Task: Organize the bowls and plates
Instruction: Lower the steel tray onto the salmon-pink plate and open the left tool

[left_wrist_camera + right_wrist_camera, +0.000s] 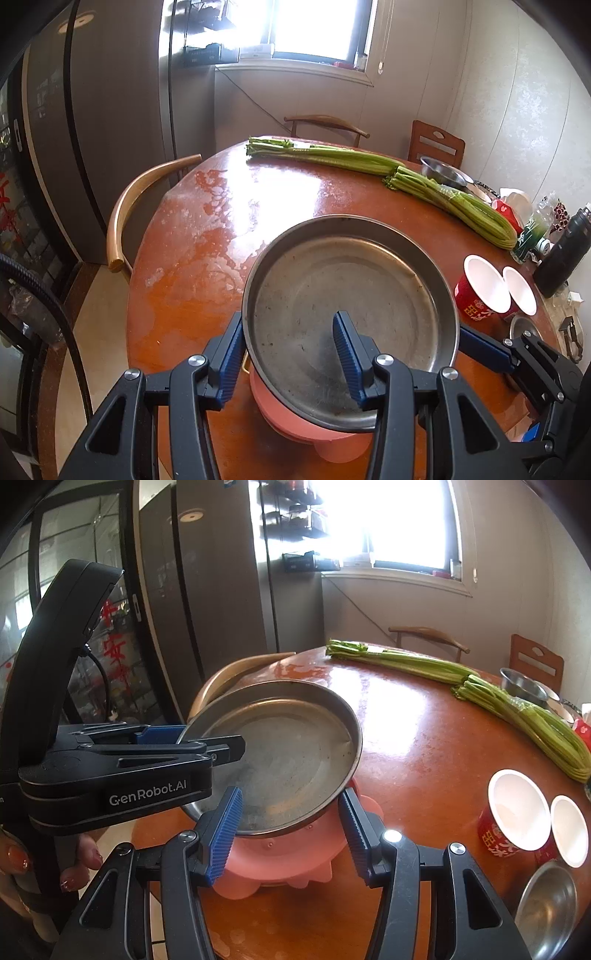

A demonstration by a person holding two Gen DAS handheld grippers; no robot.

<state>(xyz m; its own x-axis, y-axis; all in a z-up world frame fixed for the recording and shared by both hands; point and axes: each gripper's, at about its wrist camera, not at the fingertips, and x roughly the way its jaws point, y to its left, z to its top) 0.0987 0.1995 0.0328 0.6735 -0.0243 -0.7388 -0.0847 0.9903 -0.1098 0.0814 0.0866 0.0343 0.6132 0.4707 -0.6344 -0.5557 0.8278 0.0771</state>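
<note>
Together, both grippers carry the steel plate [347, 317] just above the pink plate [332, 439] on the round table [184, 280]; the left gripper [291, 354] is clamped on its near rim; the right gripper [291, 830] pinches the opposite rim; celery [369, 162] lies well beyond.

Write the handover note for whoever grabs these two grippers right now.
Left gripper: shut on the steel plate, clamping its near rim.
Right gripper: shut on the same plate's rim.
Plate is tilted just above the pink dish on the table.
Done: plate picked up.
Left: set it down on the pink dish, then sort the small steel dish and the steel bowl.
</note>
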